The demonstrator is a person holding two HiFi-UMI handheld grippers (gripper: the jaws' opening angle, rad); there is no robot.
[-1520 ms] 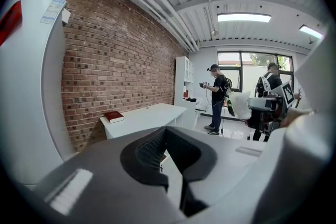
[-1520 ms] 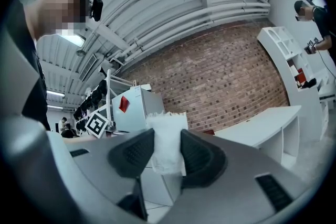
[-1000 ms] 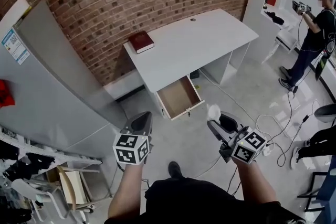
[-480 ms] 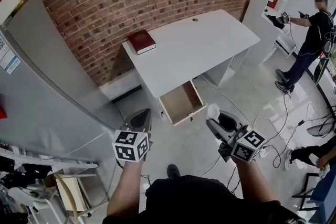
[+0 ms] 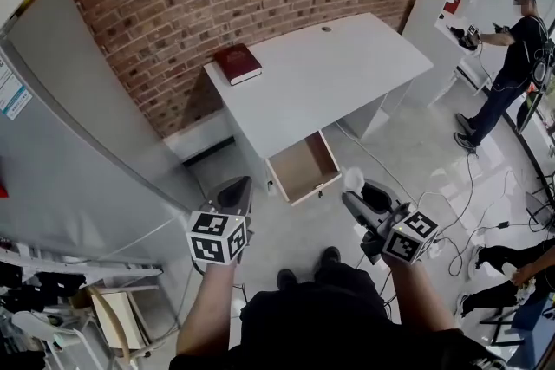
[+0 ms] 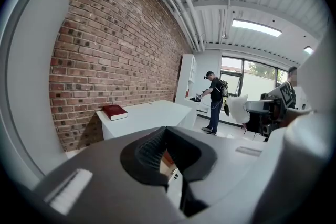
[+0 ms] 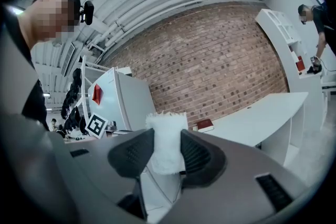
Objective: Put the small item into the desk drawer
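L gripper [image 5: 232, 193], nearest: jaws together bar a sliver, nothing in them, held low over bare floor. R gripper [image 5: 357, 197] beside it is clamped on the small item, a white crumpled wad, prob. tissue or cloth [image 5: 353, 181]. The wad pokes up past the pads and is well short of the drawer [image 5: 300, 165], which stands pulled out of the white desk [image 5: 338, 69], inside bare.

Risks, my guess: soft light wad could cling to a ribbed pad or drift on release, so letting go before it's over the drawer drops it on the floor. Cables [image 5: 451, 217] by the feet = trip hazard on the walk in.

Writing: only the square markers on the cubes. Sticker on the grey cabinet [image 5: 7, 87] too small to read, red book [image 5: 237, 63] shows no title
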